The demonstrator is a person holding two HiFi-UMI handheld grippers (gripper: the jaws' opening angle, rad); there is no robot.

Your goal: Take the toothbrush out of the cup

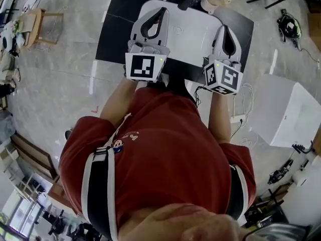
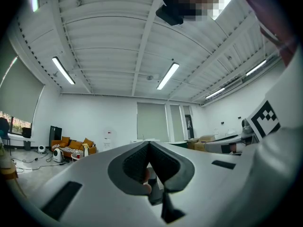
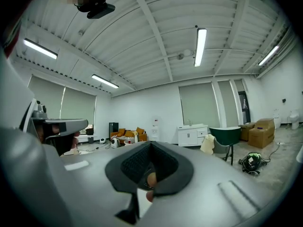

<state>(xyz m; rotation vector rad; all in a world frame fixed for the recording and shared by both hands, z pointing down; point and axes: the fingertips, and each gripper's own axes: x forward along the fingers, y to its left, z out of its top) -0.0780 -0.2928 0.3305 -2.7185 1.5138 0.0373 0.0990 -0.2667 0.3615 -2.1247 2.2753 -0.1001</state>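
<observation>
1. Standing at the upper right of the head view, the cup (image 1: 210, 3) sits at the far edge of the white tray (image 1: 193, 39). A pale stick, probably the toothbrush (image 1: 225, 1), leans out of it to the right, but it is too small to be sure.
2. Both tools are short of it. The left gripper (image 1: 161, 10) and the right gripper (image 1: 223, 28) hover over the tray, each with its jaws pressed together on nothing.
3. Reaching in with the jaws closed would likely shove the cup rather than pinch the brush. The cup looks light and close to the edge. A nudge or a sideways pull on the handle could tip it onto the black tabletop (image 1: 118, 29).
4. Only the head view shows the cup and the tray. The gripper views look level across the room, to an orange sofa (image 2: 71, 148) and a green chair (image 3: 227, 137). They confirm the closed jaws but give no close sight of the cup.
</observation>
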